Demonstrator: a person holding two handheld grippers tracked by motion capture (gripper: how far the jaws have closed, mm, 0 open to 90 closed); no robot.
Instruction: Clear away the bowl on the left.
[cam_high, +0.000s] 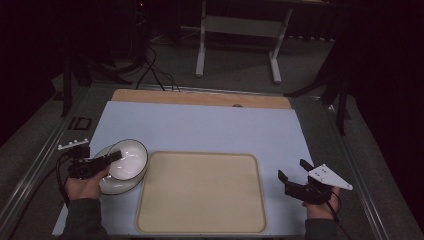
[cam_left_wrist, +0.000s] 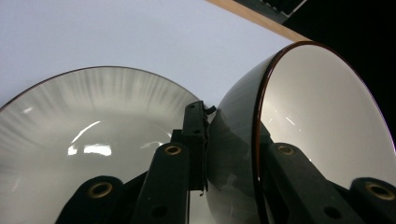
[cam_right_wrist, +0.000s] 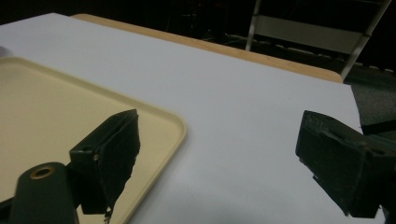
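left gripper (cam_high: 114, 156): jaws clamped on the wall of the bowl (cam_high: 131, 159), one jaw inside, one outside; left gripper view shows the rim pinched between them
bowl: white inside, dark thin rim, tilted up on its side in the left gripper view (cam_left_wrist: 322, 121); sits over the plate at the table's left-front
plate (cam_high: 107, 186): white, flat on the sheet under and beside the bowl; in the left gripper view (cam_left_wrist: 84, 126) it lies left of the bowl, streaked glaze, dark edge
left hand (cam_high: 86, 186): wraps the gripper body, dark sleeve behind it
right gripper (cam_high: 295, 172): jaws spread wide, nothing between them; hovers or rests at the table's right-front, cannot tell which
right gripper view: the jaws frame bare sheet, near corner of the tray (cam_right_wrist: 56, 112) just beside the left-hand jaw
tray (cam_high: 200, 192): beige, rectangular, rounded corners, nothing on it, centre-front between the two grippers
tray vs plate: plate edge just beside the tray's left side; contact unclear
sheet (cam_high: 210, 127): pale blue, covers most of the table; wooden strip (cam_high: 200, 98) shows along the far edge
background: dark floor, cables, white table frame (cam_high: 240, 30) beyond
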